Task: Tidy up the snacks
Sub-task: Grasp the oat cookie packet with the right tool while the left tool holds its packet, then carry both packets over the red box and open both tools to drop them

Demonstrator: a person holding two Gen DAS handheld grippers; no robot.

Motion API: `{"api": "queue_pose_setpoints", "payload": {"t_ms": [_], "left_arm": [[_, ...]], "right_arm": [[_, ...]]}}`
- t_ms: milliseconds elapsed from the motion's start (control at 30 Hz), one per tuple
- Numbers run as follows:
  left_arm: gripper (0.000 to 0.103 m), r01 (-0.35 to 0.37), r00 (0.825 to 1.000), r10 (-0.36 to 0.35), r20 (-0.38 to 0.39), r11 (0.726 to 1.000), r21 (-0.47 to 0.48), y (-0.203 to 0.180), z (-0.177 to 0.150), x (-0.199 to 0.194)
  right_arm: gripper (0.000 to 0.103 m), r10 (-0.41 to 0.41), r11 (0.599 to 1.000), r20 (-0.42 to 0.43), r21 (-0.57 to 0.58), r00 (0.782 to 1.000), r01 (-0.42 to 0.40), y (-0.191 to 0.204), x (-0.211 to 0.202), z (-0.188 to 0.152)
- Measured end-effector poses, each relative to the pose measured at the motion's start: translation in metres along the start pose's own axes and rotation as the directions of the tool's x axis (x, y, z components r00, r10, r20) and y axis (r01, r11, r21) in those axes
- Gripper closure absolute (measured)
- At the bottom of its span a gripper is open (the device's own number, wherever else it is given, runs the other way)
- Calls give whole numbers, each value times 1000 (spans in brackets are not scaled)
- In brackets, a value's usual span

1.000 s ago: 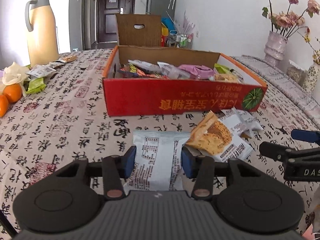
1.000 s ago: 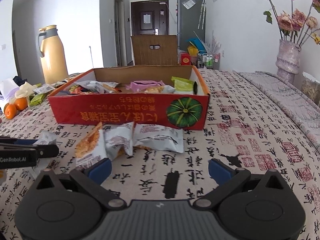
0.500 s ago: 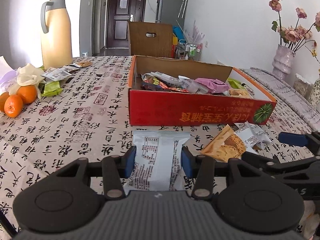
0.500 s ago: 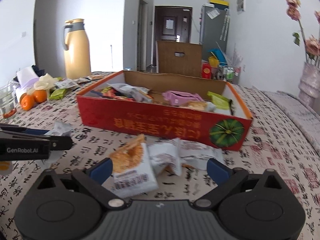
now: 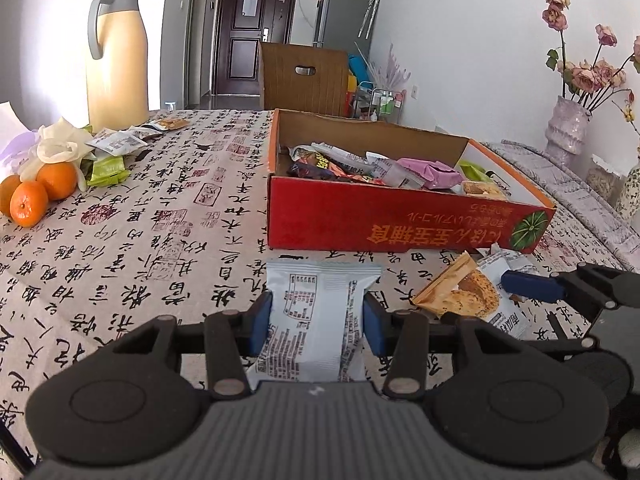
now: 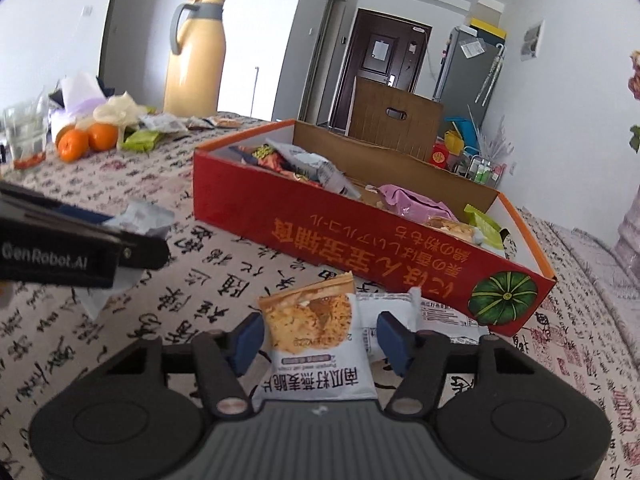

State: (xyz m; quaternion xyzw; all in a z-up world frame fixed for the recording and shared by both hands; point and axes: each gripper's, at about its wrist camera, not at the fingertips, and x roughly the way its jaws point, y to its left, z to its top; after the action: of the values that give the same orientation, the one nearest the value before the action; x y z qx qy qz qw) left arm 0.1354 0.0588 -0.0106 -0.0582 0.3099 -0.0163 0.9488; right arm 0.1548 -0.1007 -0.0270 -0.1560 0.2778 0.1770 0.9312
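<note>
Left gripper (image 5: 318,322) clamps a white snack packet (image 5: 316,320) just before the red cardboard box (image 5: 384,224). Right gripper (image 6: 322,338) is closing around an orange-printed snack packet (image 6: 316,332) on the tablecloth (image 5: 132,240); its pads are not pressing yet.

jaws closing around orange snack packet (image 6: 310,320), red box (image 6: 360,236) behind

Both cameras sit low behind their own fingers, angled down across the table, close to the red box (image 5: 400,220) (image 6: 360,236) ahead. The right view is tilted.
</note>
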Motion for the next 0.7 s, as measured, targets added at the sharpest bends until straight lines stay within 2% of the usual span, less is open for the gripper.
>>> {"api": "queue_pose_setpoints", "payload": {"t_ms": [67,133,433,700], "left_arm": [[56,2,1000,-2,-1,1000,-1,0,0,0],[56,5,1000,-5,-1,1000,-2,1,0,0],[56,8,1000,-8,-2,1000,-3,0,0,1],[56,11,1000,-11,6,1000,3,-2,3,-1]], "right_arm": [[45,-13,999,-8,-35,1000,12,5,1,-2],[54,-28,997,-19,-67,999,27,8,3,-5],[61,-3,998,-29,-55,1000,1,7,2,-6],[61,9,999,-14,-38,1000,-10,3,-5,-8]]}}
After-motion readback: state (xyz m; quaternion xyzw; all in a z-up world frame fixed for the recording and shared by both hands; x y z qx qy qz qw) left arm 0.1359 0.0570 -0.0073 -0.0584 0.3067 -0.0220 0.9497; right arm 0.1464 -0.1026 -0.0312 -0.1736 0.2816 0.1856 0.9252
